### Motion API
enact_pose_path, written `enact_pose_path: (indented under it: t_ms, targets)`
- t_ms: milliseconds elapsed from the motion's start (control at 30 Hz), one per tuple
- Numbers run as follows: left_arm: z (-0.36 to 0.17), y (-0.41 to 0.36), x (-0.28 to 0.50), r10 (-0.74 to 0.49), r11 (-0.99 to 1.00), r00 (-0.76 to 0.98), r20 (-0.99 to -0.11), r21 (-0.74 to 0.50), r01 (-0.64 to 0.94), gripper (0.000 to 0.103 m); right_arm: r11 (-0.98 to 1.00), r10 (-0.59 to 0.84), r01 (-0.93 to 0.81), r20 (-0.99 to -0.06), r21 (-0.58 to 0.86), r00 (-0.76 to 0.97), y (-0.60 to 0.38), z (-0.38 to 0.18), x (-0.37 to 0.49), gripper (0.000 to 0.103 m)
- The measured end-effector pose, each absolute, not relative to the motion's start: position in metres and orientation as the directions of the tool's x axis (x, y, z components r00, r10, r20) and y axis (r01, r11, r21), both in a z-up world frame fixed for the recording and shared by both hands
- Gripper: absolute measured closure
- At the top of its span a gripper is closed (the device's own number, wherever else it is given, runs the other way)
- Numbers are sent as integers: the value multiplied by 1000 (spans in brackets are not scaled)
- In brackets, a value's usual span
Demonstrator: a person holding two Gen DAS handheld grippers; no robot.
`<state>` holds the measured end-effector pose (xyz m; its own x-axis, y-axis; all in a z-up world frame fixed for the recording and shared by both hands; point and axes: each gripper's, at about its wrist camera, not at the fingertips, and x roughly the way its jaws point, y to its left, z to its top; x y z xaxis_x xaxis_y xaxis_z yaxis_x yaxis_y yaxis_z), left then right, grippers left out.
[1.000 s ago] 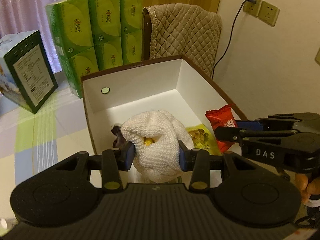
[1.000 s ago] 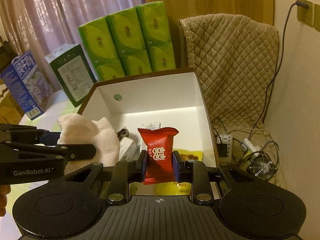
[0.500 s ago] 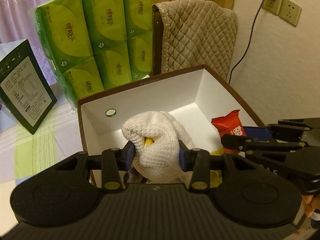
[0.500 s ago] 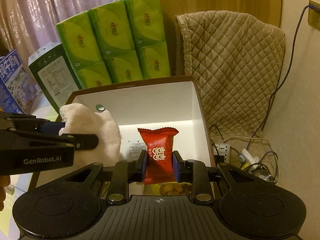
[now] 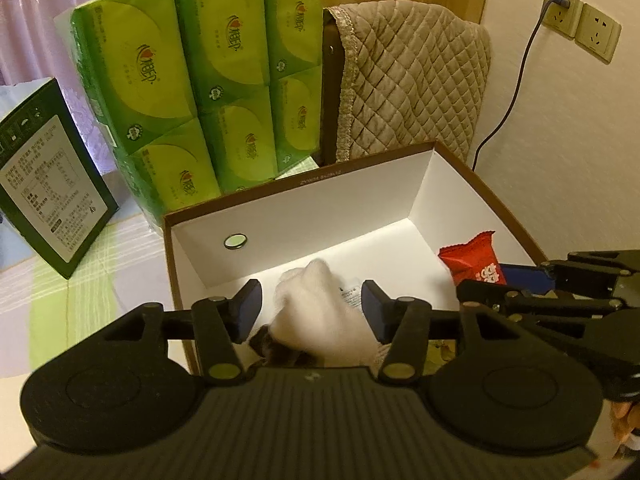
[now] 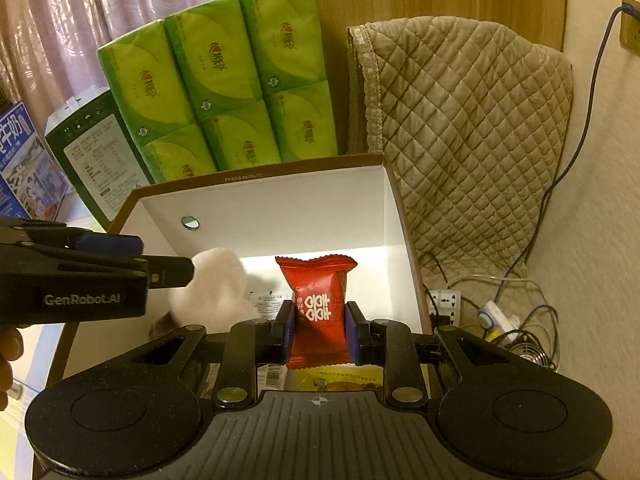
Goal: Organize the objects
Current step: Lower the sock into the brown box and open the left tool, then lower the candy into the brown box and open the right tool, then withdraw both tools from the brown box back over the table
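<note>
1. Left wrist view: left gripper (image 5: 311, 310) spread wide, empty, over the box (image 5: 304, 184); white cloth (image 5: 316, 316) lies blurred inside, between the blue pads without touching them.
2. Right gripper (image 6: 316, 330) clamps the red snack packet (image 6: 318, 306) upright above the box's near right part.
3. Green tissue packs (image 6: 224, 80) stand behind.
</note>
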<state>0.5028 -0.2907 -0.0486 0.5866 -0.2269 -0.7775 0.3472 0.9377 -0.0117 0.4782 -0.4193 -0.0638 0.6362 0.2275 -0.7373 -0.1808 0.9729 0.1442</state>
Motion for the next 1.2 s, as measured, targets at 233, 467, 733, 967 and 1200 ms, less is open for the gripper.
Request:
enact_pose_path:
  t_ms: [233,467,733,967,1200]
  targets:
    - [-49,-287,503,-220,938,588,-778,-4,346,48,973,230,-172,-714,155,661,-420,-63,480,80]
    - [-44,-286,497,-228,934,592,-773,-3,357,41,975,224,-161,-688,155,691,-423,-58,478,76]
    - [-40,-284,485,-239,929,588,-773,-6,370,33,972,234,-159,-686,172,689,-425,-52,461,59]
    - [-34,-280,466,-247,928,586,-772,-14,373,27,974,226,-138,-692,181,686,-428,-44,438,51]
    - [-21,-268,434,-259,932,584,-769,-40,361,20,971,230,-117,-694,207,682,-430,-33,408,46]
